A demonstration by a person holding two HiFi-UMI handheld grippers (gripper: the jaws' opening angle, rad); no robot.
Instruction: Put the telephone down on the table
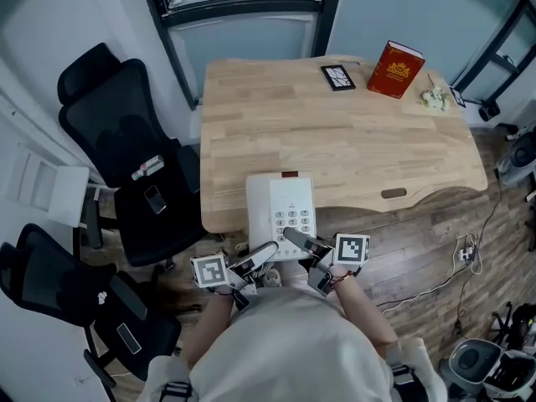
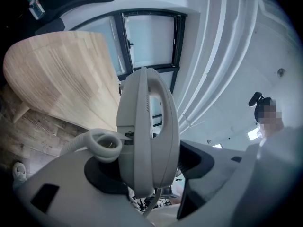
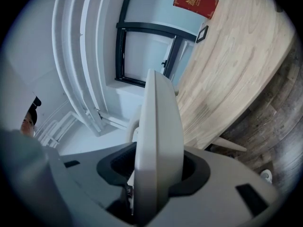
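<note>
A white desk telephone point(image 1: 280, 210) with a grey keypad hangs at the near edge of the wooden table point(image 1: 352, 141), its front end held by both grippers. My left gripper point(image 1: 266, 252) is shut on its near left corner and my right gripper point(image 1: 295, 237) on its near right part. In the left gripper view the telephone point(image 2: 147, 126) stands edge-on between the jaws of the left gripper point(image 2: 147, 174), with its coiled cord point(image 2: 102, 144) beside it. The right gripper view shows the telephone's thin edge point(image 3: 158, 131) clamped in the right gripper point(image 3: 156, 174). Whether its far end touches the table is unclear.
A red book point(image 1: 395, 69), a black card point(image 1: 337, 77) and a small white object point(image 1: 434, 99) lie at the table's far side. Two black office chairs point(image 1: 126, 141) point(image 1: 75, 291) stand to the left. Cables point(image 1: 465, 254) run over the wooden floor on the right.
</note>
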